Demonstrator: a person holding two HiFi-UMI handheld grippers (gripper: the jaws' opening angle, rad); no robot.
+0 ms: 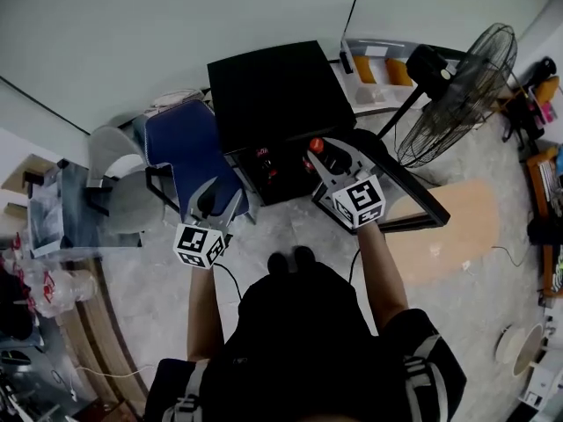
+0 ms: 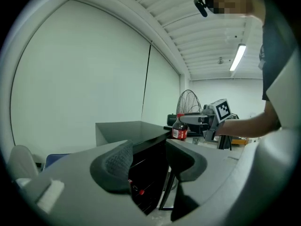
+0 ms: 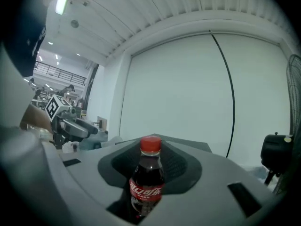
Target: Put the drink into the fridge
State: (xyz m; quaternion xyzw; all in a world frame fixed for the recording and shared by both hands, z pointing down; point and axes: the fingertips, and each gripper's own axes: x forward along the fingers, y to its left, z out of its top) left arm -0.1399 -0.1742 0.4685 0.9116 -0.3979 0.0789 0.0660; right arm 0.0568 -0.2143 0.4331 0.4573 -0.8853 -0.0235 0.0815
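1. Red-capped and dark with cola, the drink bottle (image 3: pixel 146 182) stands upright between the fingers (image 3: pixel 183 166) of the right gripper (image 1: pixel 325 158). They are clamped on its body, one pad on each side. The cap and neck rise clear above the pads, and the label faces back along the gripper.
2. The head view shows the bottle in the air just in front of the black fridge (image 1: pixel 277 95). It is at the right side of the open mouth, beside the swung-out door (image 1: pixel 409 192), and is not yet inside.
3. The left gripper (image 2: pixel 148 160) is empty, its fingers (image 2: pixel 115 166) apart, with only the dark fridge interior showing between them. It hangs low before the left part of the opening, well apart from the bottle.
4. The step in hand looks like the carry into the fridge. To do it well:
   - Hold the bottle upright and bring it low enough to pass under the top edge of the opening.
   - Aim for a bare patch of shelf, away from the small red-marked things (image 2: pixel 135 190) inside, which are too dim to name.
   - Seat the base flat before loosening the grip, since a round bottle can swivel between the pads.
   - Keep the left gripper out of the door's swing.
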